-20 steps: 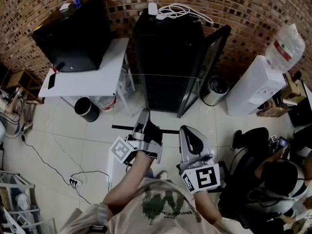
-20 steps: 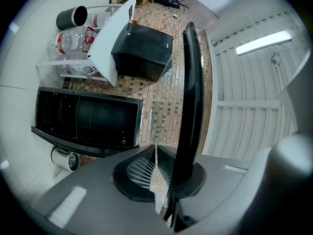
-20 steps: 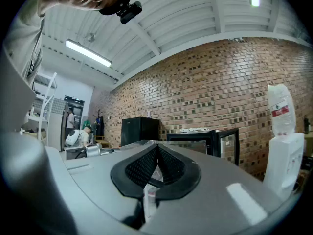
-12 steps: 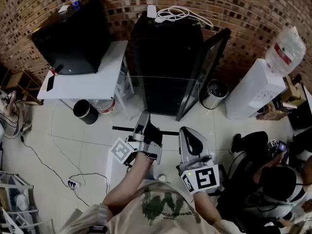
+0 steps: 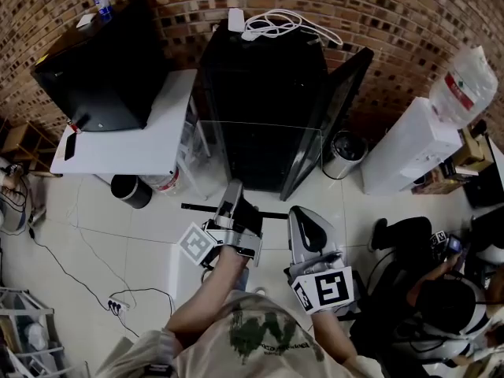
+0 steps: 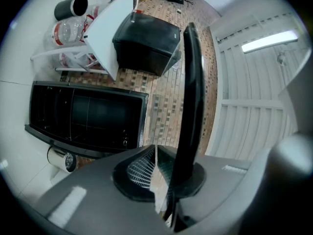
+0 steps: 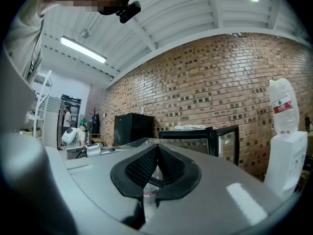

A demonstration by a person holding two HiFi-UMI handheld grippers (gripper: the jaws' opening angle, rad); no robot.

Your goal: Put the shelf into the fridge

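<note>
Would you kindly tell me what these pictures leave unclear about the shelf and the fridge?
- Fridge interior: the head view looks down on its top; the left gripper view shows it too dark to find rails.
- Shelf: clear glass, its side edges barely show in the head view.
- Can, top left: print too small, head view.

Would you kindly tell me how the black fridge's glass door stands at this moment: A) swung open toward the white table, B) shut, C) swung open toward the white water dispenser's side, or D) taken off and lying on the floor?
C: in the head view the glass door of the black fridge hangs out at an angle on the side of the white water dispenser, leaving the fridge's front open.
</note>
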